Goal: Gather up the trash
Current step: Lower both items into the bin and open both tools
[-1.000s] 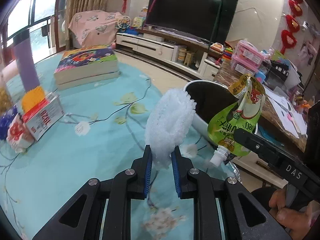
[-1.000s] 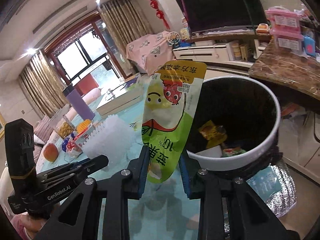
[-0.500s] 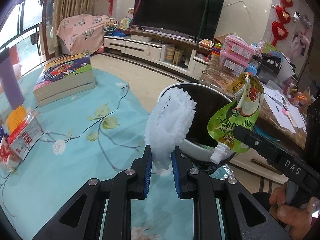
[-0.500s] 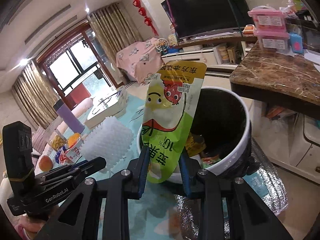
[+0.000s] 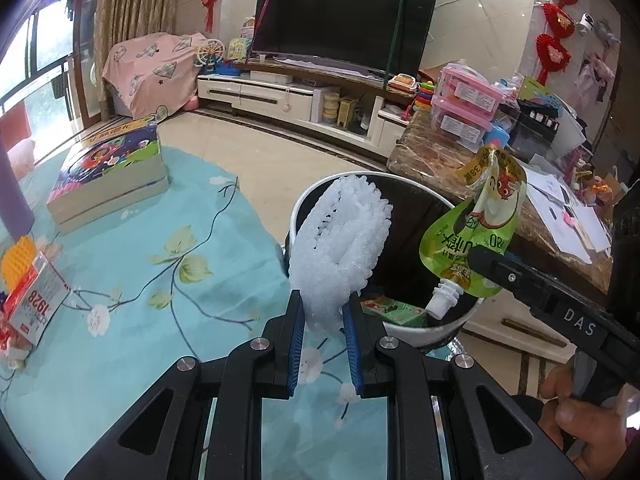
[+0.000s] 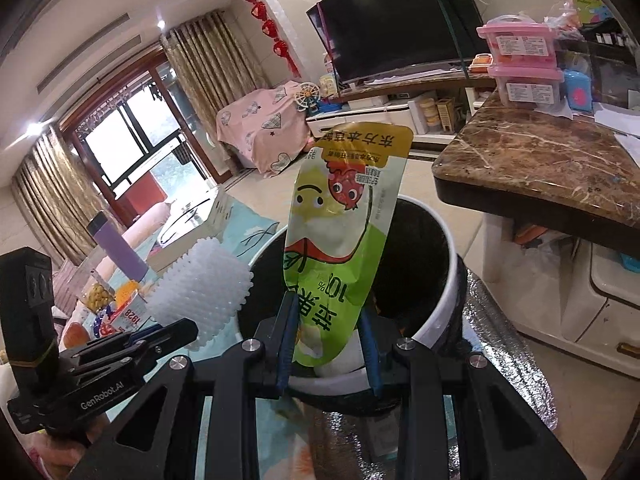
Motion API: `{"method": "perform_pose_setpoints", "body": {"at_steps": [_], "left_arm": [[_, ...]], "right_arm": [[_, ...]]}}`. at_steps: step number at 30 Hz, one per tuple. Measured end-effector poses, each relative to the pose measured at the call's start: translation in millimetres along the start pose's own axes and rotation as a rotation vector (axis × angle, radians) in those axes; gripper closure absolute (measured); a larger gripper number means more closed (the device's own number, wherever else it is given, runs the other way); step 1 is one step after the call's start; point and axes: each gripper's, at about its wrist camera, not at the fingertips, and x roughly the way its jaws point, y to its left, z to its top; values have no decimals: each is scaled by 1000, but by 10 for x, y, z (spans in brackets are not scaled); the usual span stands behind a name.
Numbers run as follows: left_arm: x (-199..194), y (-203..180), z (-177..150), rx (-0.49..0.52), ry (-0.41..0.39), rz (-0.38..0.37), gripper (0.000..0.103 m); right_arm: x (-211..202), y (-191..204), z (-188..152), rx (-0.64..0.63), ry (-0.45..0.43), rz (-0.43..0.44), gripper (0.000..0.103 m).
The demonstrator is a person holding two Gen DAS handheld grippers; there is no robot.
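My left gripper (image 5: 325, 330) is shut on a white foam fruit net (image 5: 340, 244), held at the near rim of the white trash bin (image 5: 298, 208). My right gripper (image 6: 329, 338) is shut on a green and yellow juice pouch (image 6: 340, 240), held upright over the bin's opening (image 6: 450, 280). In the left wrist view the pouch (image 5: 476, 236) hangs spout down over the bin's right side, with the right gripper (image 5: 488, 264) behind it. The foam net (image 6: 200, 292) and left gripper (image 6: 176, 330) show at the left of the right wrist view. Wrappers lie inside the bin (image 5: 394, 310).
A blue floral tablecloth (image 5: 140, 280) covers the table. On it lie a stack of books (image 5: 108, 176), a purple bottle (image 6: 118, 248) and a red and white carton (image 5: 36, 308). A marble counter (image 6: 552, 168) with pink boxes stands right of the bin.
Both grippers have moved toward the bin with their loads. The foam net is now at the bin's rim and the pouch over its opening.
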Motion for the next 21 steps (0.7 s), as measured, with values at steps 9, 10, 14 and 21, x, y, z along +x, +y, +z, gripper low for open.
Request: {"method": "perform_pose_setpoints", "body": {"at_steps": [9,10,14,21], "left_arm": [[121,-118,75,20,9,0,85],[138,-135,84,23,11,1,85],[207,-175,135,28,19,4,85],[315,-223,209,35,26,5,85]], "right_arm": [[71,-90,70,1,20,-7,73],[81,-98,77,2,25,-5,73],[133,-131,114,-1,45,-12,73],[228,-150,175,-11,77,-22,73]]}}
